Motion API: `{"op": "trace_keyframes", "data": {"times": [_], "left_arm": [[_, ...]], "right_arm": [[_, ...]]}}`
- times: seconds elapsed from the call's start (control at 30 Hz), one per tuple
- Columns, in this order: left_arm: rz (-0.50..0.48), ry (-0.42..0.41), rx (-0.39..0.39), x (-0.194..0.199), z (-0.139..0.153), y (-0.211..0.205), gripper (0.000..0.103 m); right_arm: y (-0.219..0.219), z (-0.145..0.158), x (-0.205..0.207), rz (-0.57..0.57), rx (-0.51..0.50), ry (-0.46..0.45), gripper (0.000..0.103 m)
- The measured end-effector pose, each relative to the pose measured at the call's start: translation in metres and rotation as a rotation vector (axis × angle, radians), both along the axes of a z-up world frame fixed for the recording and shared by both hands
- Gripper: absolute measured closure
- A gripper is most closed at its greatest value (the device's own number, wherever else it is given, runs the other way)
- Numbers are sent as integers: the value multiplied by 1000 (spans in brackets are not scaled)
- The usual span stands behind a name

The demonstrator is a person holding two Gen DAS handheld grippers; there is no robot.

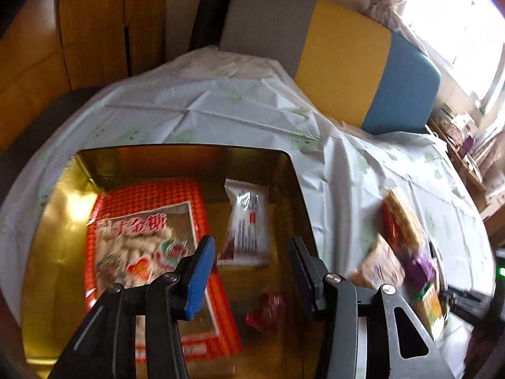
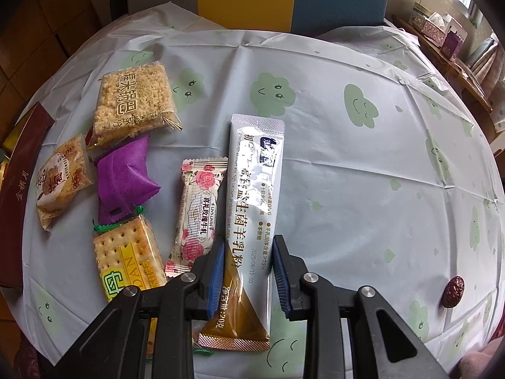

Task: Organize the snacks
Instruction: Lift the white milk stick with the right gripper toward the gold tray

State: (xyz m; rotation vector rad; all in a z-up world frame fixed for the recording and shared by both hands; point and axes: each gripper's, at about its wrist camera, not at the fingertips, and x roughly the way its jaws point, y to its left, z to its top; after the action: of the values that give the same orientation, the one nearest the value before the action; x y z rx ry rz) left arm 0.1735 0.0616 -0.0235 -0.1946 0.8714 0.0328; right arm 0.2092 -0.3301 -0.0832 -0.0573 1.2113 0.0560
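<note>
In the left wrist view a golden tin (image 1: 293, 189) stands on the table. It holds an orange-red packet (image 1: 148, 208), a white packet (image 1: 247, 221) and a small red wrapped sweet (image 1: 268, 312). My left gripper (image 1: 251, 241) hangs open over the tin with nothing between its pads. In the right wrist view a long silver sachet (image 2: 255, 173) lies on the cloth. My right gripper (image 2: 249, 241) is shut on its lower part, one pad against each long edge. To its left lie a rose-print packet (image 2: 199, 211), a purple packet (image 2: 121, 180) and a soda cracker packet (image 2: 126, 259).
Two puffed-rice packets (image 2: 135, 101) (image 2: 61, 177) lie at the far left beside the tin's dark red side (image 2: 22, 189). A red date (image 2: 453, 290) sits alone at the right. A grey, yellow and blue seat back (image 1: 344, 63) borders the table; a cluttered shelf (image 2: 442, 38) stands at the right.
</note>
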Motion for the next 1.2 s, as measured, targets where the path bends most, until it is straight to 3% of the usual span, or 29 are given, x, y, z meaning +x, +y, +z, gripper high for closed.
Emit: {"op": "trace_keyframes", "data": {"times": [0.53, 1.2], "left_arm": [[-32, -64, 55, -87, 17, -24, 54], [0, -39, 67, -140, -8, 2, 54]], "right_arm": [[3, -2, -3, 9, -14, -20, 73], [3, -1, -11, 1, -19, -46, 74]]}}
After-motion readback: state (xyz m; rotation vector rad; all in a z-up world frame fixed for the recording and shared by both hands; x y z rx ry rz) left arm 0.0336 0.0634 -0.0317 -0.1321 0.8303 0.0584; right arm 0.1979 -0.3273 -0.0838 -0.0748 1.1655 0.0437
